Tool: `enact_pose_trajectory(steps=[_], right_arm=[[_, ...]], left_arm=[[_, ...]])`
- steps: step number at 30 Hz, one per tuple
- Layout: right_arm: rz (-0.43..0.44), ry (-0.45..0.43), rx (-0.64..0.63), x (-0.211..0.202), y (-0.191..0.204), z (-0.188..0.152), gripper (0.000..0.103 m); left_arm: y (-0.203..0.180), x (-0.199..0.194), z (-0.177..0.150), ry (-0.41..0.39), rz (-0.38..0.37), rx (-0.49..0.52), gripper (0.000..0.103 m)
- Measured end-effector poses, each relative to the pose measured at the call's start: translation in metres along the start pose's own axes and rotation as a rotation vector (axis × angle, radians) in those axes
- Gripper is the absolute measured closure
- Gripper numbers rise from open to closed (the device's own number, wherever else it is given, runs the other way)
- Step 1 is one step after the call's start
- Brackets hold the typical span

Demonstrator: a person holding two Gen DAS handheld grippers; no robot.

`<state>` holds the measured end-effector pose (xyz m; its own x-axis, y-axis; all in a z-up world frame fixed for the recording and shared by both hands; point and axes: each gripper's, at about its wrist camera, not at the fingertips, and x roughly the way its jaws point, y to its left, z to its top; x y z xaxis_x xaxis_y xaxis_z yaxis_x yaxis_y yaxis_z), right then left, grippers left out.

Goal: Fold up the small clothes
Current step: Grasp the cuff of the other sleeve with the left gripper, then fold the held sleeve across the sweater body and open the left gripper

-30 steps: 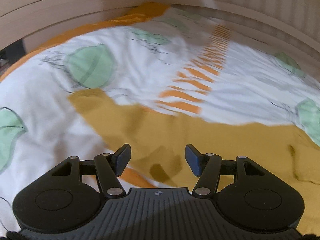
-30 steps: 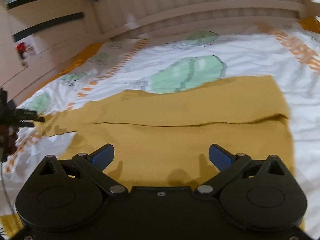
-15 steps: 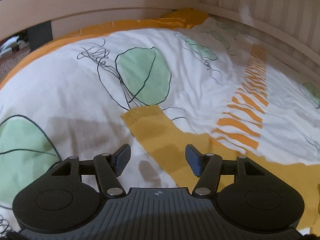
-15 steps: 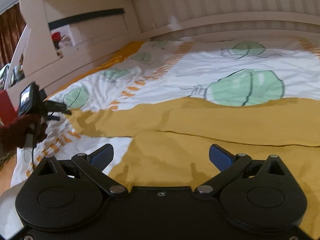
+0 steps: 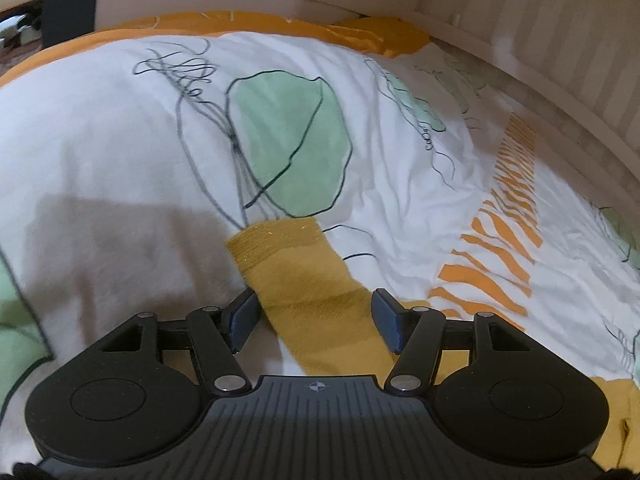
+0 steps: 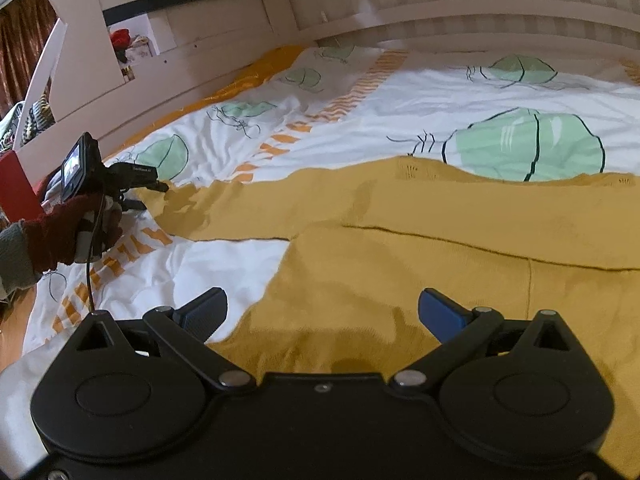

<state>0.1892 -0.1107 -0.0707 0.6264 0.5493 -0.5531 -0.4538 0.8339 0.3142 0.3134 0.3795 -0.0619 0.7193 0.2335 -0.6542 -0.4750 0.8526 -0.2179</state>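
A mustard-yellow knitted garment (image 6: pixel 420 240) lies spread on the bed, its body folded across with a seam line running left to right. One sleeve (image 5: pixel 304 276) reaches out to a ribbed cuff (image 5: pixel 276 236). My left gripper (image 5: pixel 314 316) is open and straddles that sleeve just behind the cuff, its pads not pressing the cloth. The right wrist view shows the same left gripper (image 6: pixel 150 184), held by a hand in a dark red glove (image 6: pixel 68 232), at the sleeve's far end. My right gripper (image 6: pixel 322 314) is open and hovers over the garment's near left edge, holding nothing.
The bed carries a white duvet (image 5: pixel 120 152) printed with green leaves and orange stripes. A pale wooden bed frame (image 6: pixel 440 12) rises close behind and to the left. Shelves with small items (image 6: pixel 124 48) stand at the far left. The bed's left edge lies beside the gloved hand.
The left gripper has travelled along the sleeve toward its end; the cuff now lies just ahead of its fingers. The right gripper has swung left from the body's middle to its left edge.
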Motion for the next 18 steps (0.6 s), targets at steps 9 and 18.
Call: enact_pose_trajectory(steps=[9,18], right_arm=[[-0.031,0.011,0.051,-0.010,-0.017,-0.003,0.001],[-0.124,-0.011,0.045,-0.040,-0.057,-0.009,0.001]], left_arm=[[-0.012,-0.015,-0.001,-0.054,-0.040,-0.011,0.096],[-0.095,-0.093,0.010,-0.206,-0.188,0.168,0.096]])
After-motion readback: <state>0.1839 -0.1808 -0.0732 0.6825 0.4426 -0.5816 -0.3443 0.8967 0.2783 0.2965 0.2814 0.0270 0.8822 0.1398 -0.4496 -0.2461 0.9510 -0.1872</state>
